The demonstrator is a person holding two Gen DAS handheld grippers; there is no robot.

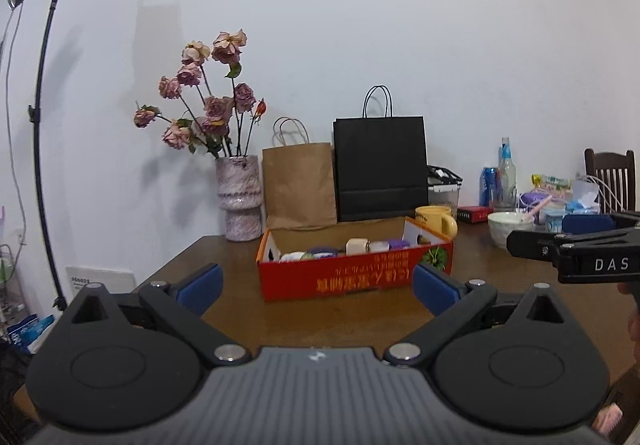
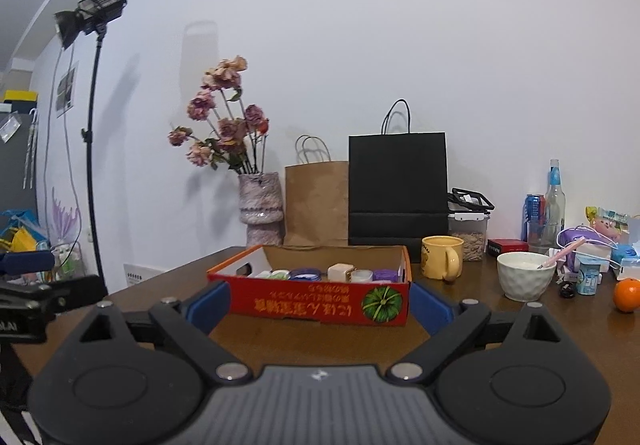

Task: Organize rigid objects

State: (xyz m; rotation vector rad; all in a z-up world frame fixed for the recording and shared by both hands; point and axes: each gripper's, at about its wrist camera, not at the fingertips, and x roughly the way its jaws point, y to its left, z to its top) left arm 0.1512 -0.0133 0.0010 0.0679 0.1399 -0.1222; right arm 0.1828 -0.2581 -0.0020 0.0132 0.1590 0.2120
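A red cardboard box sits on the brown table, open on top. Several small jars and a beige cube lie inside it. My left gripper is open and empty, held just in front of the box. My right gripper is open and empty, its blue pads standing either side of the box's near face. The right gripper also shows from the side at the right edge of the left wrist view.
A vase of dried roses, a brown paper bag and a black bag stand behind the box. A yellow mug, a white bowl, an orange, a can, a bottle and packets crowd the right. A light stand stands left.
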